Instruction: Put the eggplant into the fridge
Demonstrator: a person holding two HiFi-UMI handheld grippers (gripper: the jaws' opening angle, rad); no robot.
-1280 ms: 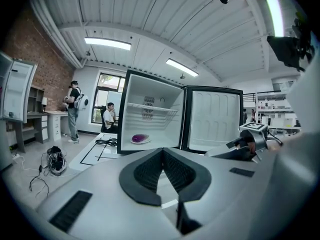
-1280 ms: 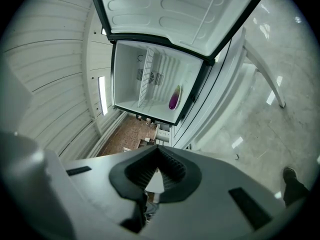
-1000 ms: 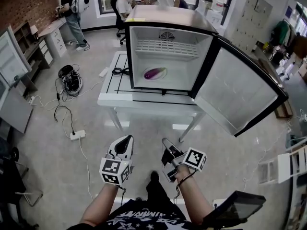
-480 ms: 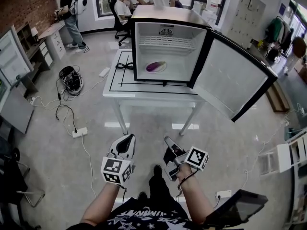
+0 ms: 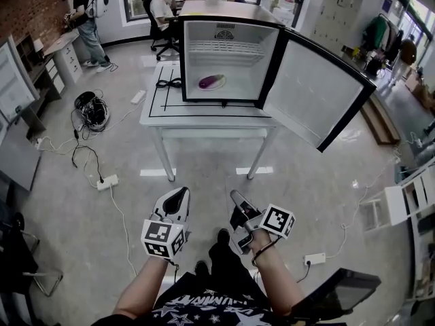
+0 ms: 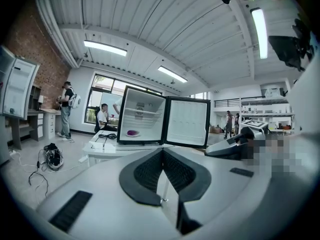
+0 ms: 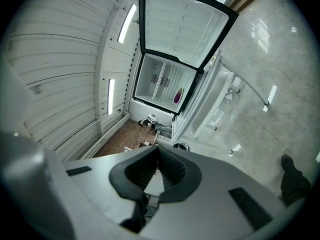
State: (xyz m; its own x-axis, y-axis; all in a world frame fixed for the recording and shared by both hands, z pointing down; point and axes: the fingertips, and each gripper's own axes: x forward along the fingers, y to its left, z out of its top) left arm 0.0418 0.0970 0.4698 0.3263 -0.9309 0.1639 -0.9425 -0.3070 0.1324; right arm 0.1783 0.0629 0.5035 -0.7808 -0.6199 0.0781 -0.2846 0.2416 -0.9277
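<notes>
The purple eggplant [image 5: 211, 81] lies on a white plate on the floor of the small fridge [image 5: 224, 11]. The fridge stands on a white table [image 5: 204, 121], and its door [image 5: 309, 90] hangs wide open to the right. Both grippers are held low in front of the person, far from the table and over the floor. My left gripper [image 5: 179, 194] is shut with nothing in it, and so is my right gripper [image 5: 235, 197]. The left gripper view shows the eggplant [image 6: 132, 132] far ahead, beyond the closed jaws. Rolled sideways, the right gripper view shows the eggplant [image 7: 178, 95] inside the fridge.
A black cable [image 5: 168, 83] lies on the table left of the fridge. Cables, a bag [image 5: 92, 111] and a power strip [image 5: 107, 181] lie on the floor to the left. Several people stand or sit behind the fridge. A dark tablet-like device [image 5: 336, 294] is at lower right.
The table and fridge have drawn farther away and higher in the head view as the person backs off. Both grippers stay shut and empty in front of the body.
</notes>
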